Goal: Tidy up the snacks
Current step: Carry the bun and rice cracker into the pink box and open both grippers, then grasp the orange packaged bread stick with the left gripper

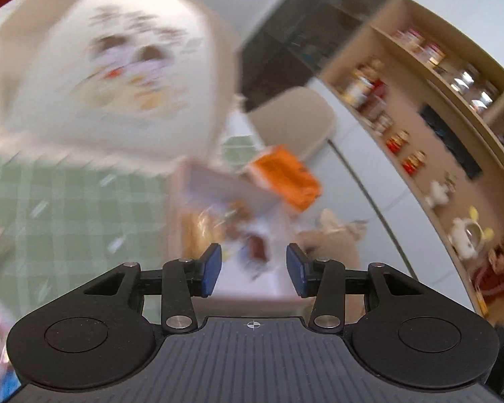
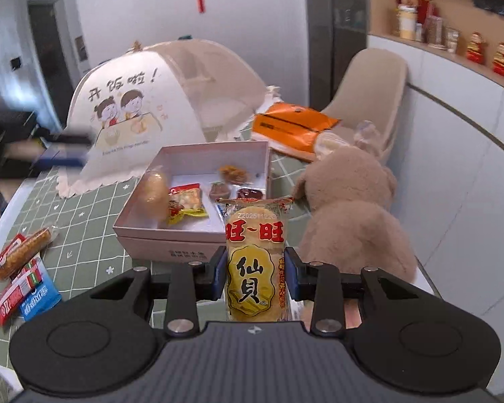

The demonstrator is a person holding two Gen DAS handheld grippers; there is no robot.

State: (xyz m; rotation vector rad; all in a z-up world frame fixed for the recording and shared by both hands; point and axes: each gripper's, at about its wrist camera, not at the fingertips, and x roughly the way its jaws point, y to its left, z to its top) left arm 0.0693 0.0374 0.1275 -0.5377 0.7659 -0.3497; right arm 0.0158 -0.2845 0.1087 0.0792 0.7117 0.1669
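Bench (image 2: 84, 235): covered in a green checked cloth; carries everything listed below.

Food cover (image 2: 144, 114): pale dome with a cartoon print, standing behind the box and to its left. Blurred in the left wrist view.

Plush toy (image 2: 349, 211): tan, lying just right of the box.

Box (image 2: 171, 238): white, open-topped, the landmark at the middle of the bench. Inside it lie a round bun (image 2: 154, 189), a red-and-yellow packet (image 2: 184, 203) and several small dark snacks.

Orange bag (image 2: 292, 124): flat, behind the box to its right.

Loose snacks: a long cake bar (image 2: 23, 253), red packets (image 2: 15, 294) and a blue packet (image 2: 40, 300), well left of the box near the bench edge.

Rice cracker packet (image 2: 255, 262): yellow, upright, in front of the box's near right corner, raised off the bench.

Right gripper (image 2: 256, 275): jaws closed narrowly onto the rice cracker packet, pads pressing both sides.

Left gripper (image 1: 254, 270): jaws partly apart, nothing between them; the box lies blurred beyond.
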